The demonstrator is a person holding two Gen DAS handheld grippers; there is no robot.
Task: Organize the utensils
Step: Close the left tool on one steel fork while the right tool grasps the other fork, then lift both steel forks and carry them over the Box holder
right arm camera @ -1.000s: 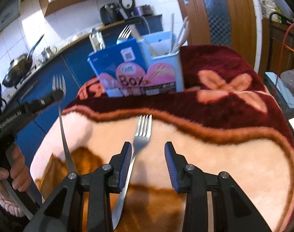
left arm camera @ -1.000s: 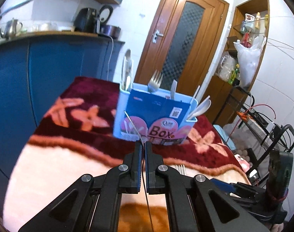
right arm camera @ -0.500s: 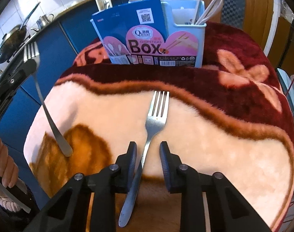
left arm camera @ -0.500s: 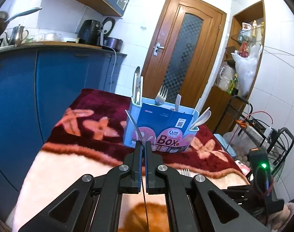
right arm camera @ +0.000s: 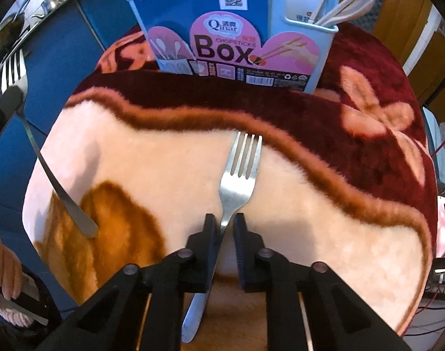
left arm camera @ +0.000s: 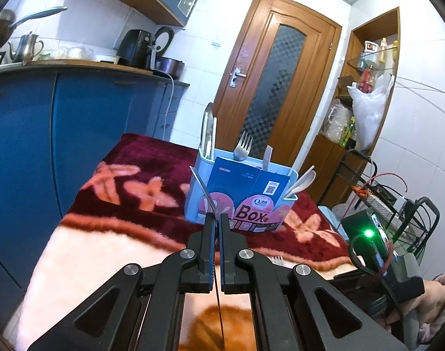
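My left gripper (left arm camera: 216, 219) is shut on a steel fork (left arm camera: 203, 188), seen edge-on, held above the blanket and short of the utensil box (left arm camera: 240, 201). In the right wrist view that fork (right arm camera: 32, 143) hangs at the far left, tines up. A second fork (right arm camera: 237, 181) lies flat on the blanket, tines toward the box (right arm camera: 231, 35). My right gripper (right arm camera: 224, 219) is low over it, its jaws narrowly apart on either side of the fork's neck. The light blue box holds forks, knives and white spoons.
A plush blanket (right arm camera: 369, 152) in maroon, cream and orange covers the table. Blue kitchen cabinets (left arm camera: 61, 134) stand at the left, a wooden door (left arm camera: 275, 87) behind the box, and a wire rack (left arm camera: 398, 204) at the right.
My right gripper has moved down and forward over the lying fork and narrowed its jaws around the neck. My left gripper has drawn back and up from the box with its fork.
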